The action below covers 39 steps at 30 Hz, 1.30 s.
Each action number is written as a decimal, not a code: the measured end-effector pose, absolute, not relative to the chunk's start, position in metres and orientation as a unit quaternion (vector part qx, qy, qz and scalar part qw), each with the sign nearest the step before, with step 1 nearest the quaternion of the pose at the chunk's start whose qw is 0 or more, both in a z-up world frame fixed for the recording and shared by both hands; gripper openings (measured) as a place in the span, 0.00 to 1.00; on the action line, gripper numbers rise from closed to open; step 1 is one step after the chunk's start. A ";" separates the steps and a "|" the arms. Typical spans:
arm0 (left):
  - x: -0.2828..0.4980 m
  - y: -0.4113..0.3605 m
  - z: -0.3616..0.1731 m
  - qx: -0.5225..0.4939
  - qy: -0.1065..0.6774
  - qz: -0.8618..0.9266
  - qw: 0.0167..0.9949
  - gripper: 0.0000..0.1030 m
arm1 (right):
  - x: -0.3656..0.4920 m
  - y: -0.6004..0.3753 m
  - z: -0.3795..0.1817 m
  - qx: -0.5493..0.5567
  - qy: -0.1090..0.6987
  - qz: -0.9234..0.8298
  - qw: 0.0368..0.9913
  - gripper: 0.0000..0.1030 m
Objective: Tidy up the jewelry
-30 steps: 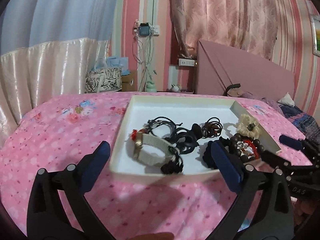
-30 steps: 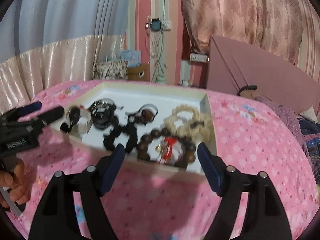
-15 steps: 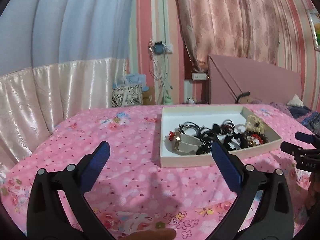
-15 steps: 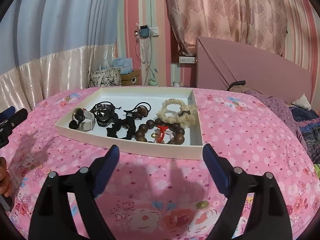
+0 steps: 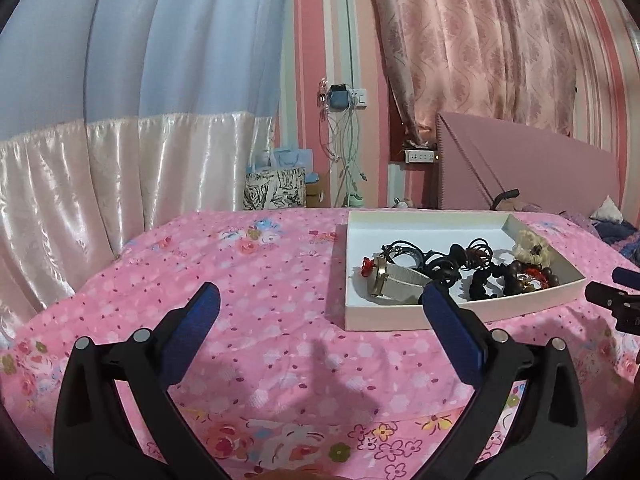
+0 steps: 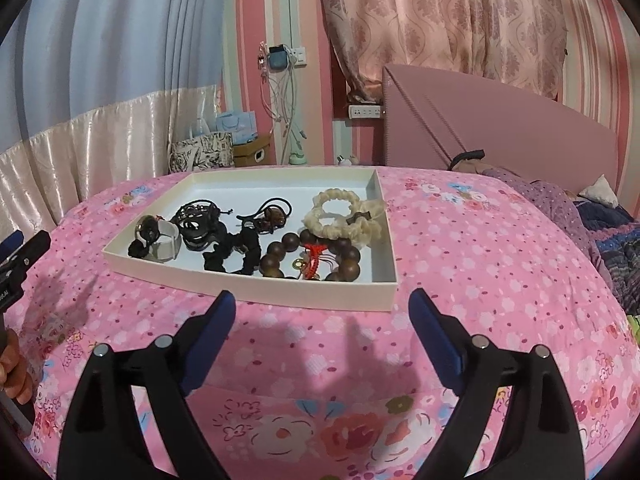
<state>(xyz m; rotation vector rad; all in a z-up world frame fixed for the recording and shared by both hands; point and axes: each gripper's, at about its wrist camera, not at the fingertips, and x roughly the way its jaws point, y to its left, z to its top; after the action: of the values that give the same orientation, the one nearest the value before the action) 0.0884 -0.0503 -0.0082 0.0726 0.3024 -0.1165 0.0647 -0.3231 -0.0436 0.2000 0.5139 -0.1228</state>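
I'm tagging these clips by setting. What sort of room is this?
Most likely a bedroom: the tray of jewelry sits on a pink floral bedspread, a padded pink headboard stands behind, and curtains hang along the striped wall.

Left gripper [image 5: 320, 300]: jaws spread wide, nothing held, level. Right gripper [image 6: 322, 306]: jaws spread wide, nothing held, level. Both apart, side by side, fingers pointing forward.
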 end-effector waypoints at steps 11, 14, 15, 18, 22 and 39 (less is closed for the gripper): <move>0.085 -0.049 -0.006 0.034 0.138 -0.051 0.988 0.97 | 0.060 -0.318 -0.041 0.083 0.242 -0.062 0.965 0.86; 0.087 -0.053 -0.007 0.043 0.141 -0.048 0.988 0.97 | 0.053 -0.322 -0.039 0.091 0.224 -0.077 0.967 0.86; 0.087 -0.055 -0.007 0.048 0.142 -0.049 0.988 0.97 | 0.051 -0.321 -0.038 0.089 0.220 -0.086 0.968 0.86; 0.085 -0.054 -0.007 0.046 0.138 -0.048 0.988 0.97 | 0.055 -0.322 -0.038 0.090 0.227 -0.080 0.966 0.86; 0.087 -0.050 -0.007 0.033 0.143 -0.053 0.988 0.97 | 0.057 -0.329 -0.041 0.107 0.234 -0.079 0.963 0.86; 0.089 -0.052 -0.008 0.026 0.147 -0.050 0.988 0.97 | 0.057 -0.322 -0.040 0.086 0.231 -0.080 0.966 0.86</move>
<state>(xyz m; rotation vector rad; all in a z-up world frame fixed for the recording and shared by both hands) 0.0893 -0.0515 -0.0082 0.0517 0.2956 -0.1005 0.0566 -0.3218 -0.0401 0.1735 0.4673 -0.1620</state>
